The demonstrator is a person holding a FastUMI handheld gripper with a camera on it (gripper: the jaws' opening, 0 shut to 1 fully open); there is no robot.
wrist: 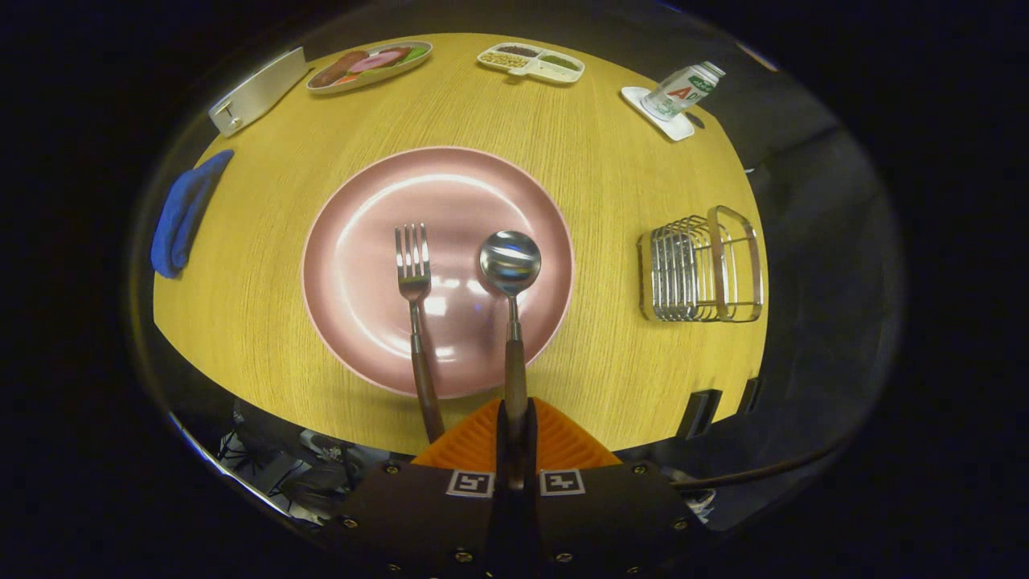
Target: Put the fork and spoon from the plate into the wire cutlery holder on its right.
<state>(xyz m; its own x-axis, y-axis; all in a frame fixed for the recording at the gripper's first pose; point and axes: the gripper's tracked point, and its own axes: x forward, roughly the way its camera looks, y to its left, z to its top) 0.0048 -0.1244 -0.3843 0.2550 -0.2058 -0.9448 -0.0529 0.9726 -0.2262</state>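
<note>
A pink plate (362,265) sits in the middle of the yellow wooden table. A fork (415,281) with a brown wooden handle lies on it, tines pointing away, its handle running over the plate's near rim. To the fork's right is a spoon (510,265) with a matching handle. My gripper (515,418) is shut on the spoon's handle, which is pinched between the orange fingers (474,438), the bowl sticking out ahead over the plate. The wire cutlery holder (701,269) stands to the right of the plate near the table's edge.
A blue cloth (186,213) lies left of the plate. At the far side are an oval dish of food (370,64), a divided tray (530,62), a silver box (257,90) and a bottle on a white coaster (679,90). The table's near edge runs just below my fingers.
</note>
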